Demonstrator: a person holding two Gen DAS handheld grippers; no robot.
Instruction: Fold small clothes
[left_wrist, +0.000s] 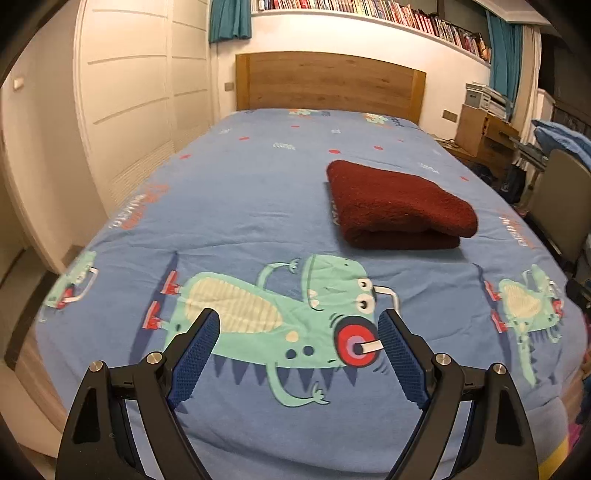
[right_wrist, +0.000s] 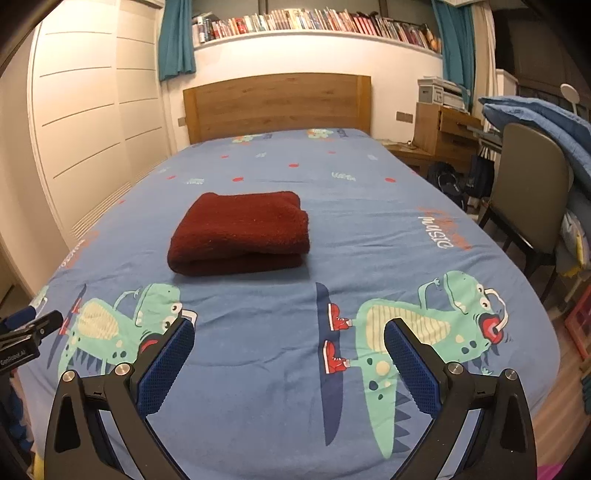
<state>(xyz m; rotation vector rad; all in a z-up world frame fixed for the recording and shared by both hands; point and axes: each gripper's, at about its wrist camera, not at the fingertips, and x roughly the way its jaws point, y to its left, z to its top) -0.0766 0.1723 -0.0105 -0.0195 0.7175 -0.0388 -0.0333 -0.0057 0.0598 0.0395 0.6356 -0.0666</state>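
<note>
A dark red fleecy cloth lies folded into a thick rectangle on the blue dinosaur-print bedsheet. It also shows in the right wrist view, on the bedsheet. My left gripper is open and empty, held over the foot of the bed, short of the cloth and to its left. My right gripper is open and empty, also near the foot of the bed, with the cloth ahead and slightly left. The left gripper's tip shows at the left edge of the right wrist view.
A wooden headboard stands at the far end. White wardrobe doors run along the left side. A grey chair, a wooden desk and piled blue bedding stand to the right.
</note>
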